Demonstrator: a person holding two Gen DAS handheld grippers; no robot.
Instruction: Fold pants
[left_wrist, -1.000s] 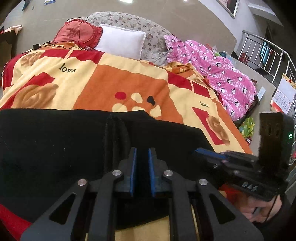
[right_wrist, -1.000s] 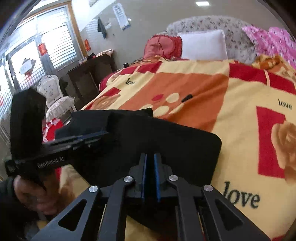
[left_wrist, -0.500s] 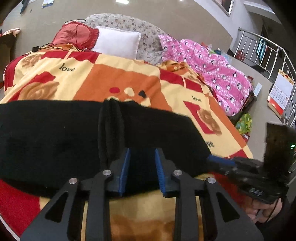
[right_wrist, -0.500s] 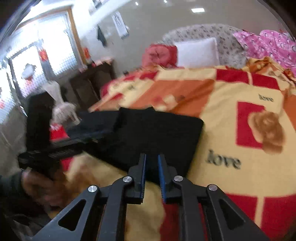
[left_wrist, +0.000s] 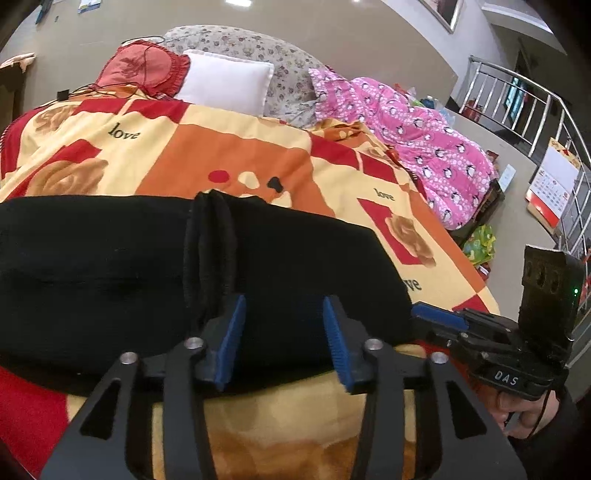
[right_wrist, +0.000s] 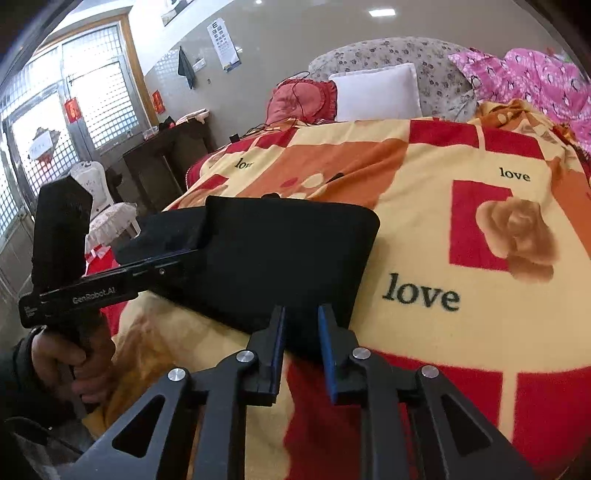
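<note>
On the left side of the bed lies the red part of the blanket (left_wrist: 33, 406), and above it the black pants (left_wrist: 110, 266) rest folded in a flat wide rectangle across the near end of the bed. A thick ridge of bunched cloth runs down the middle of the pants, ending just at the left finger of the left gripper (left_wrist: 282, 332). This gripper has its two blue pads wide apart and holds nothing; the pads stand over the near edge of the pants. More to the right, the pants end in a rounded corner, and there the right gripper (right_wrist: 301, 332) stands. Its pads are apart too, but less wide, with nothing between them; they are at the near corner of the pants, whether touching I cannot tell. Behind the pants, a red cushion (left_wrist: 146, 70) and a white pillow (left_wrist: 225, 85) lean at the head of the bed, and a pink quilt (left_wrist: 417, 147) lies at the far right side
</note>
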